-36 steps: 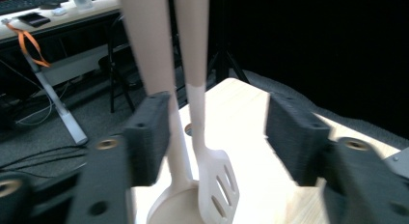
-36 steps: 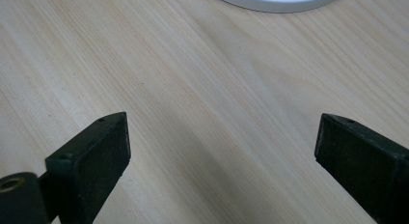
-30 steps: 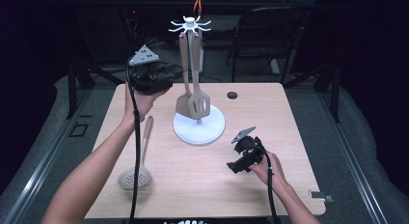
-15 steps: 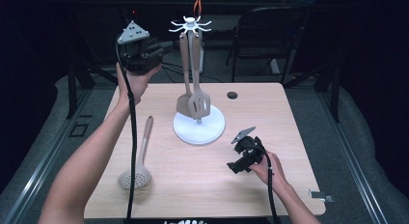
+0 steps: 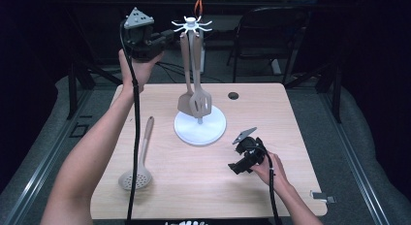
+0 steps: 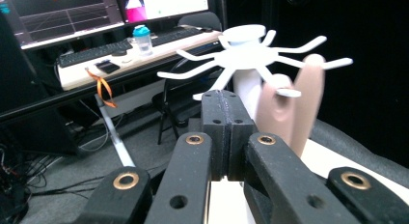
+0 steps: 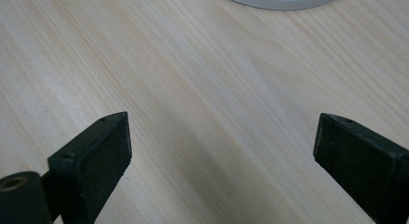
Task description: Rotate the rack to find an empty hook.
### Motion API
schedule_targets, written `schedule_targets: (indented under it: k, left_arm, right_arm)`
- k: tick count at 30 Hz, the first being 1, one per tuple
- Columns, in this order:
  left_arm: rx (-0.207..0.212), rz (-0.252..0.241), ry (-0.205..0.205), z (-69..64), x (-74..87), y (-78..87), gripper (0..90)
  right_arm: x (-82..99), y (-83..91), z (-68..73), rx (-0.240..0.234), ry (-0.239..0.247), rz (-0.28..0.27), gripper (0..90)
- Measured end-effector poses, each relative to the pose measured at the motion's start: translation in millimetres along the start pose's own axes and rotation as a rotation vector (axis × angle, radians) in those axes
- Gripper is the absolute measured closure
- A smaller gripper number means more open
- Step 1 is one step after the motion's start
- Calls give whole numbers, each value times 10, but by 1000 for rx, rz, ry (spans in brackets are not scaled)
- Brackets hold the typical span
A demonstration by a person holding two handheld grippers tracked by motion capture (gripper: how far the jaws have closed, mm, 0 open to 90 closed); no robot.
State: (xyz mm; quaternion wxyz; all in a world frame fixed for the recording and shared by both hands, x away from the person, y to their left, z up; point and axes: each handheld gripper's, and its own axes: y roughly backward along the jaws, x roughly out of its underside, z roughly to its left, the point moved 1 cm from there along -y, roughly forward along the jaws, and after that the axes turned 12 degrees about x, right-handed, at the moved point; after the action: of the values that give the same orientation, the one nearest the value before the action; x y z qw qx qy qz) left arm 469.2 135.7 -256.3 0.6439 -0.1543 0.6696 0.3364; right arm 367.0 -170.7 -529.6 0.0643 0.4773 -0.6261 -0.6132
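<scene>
High view: left gripper (image 5: 167, 38) is raised beside rack (image 5: 192, 26), beyond table's (image 5: 291, 137) far edge.
Left jaws: pressed together, empty.
Right gripper (image 5: 236, 168): jaws are spread wide, empty.

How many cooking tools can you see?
3. Two hang from the white rack: a spoon and a slotted turner. A skimmer lies on the table. None look hidden.

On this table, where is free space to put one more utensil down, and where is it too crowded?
Free: the near middle, between the slotted spoon and the right gripper; also the far right corner beyond the small black disc. Crowded: the centre, around the white rack base with its hanging spatulas.
</scene>
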Motion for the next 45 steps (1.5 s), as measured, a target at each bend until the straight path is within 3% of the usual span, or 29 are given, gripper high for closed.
schedule_targets:
  k: [14,16,19,34,41,45]
  left_arm:
    - [-30,18,2,77,-48,-98,900]
    - [-31,24,3,85,-55,-106,900]
    - [-29,28,-2,77,-55,-103,900]
    - [43,25,-42,-151,104,72,900]
    - [65,16,-82,-270,31,68,900]
    - [60,16,-80,-273,-4,39,900]
  right_arm:
    - [-3,-4,5,6,6,0,60]
    - [3,-20,18,0,-15,-14,60]
    - [-4,-7,10,4,8,7,60]
    - [-9,-11,25,-4,-1,2,60]
    - [-14,-11,25,-7,13,22,60]
    - [-13,-3,24,-3,13,21,60]
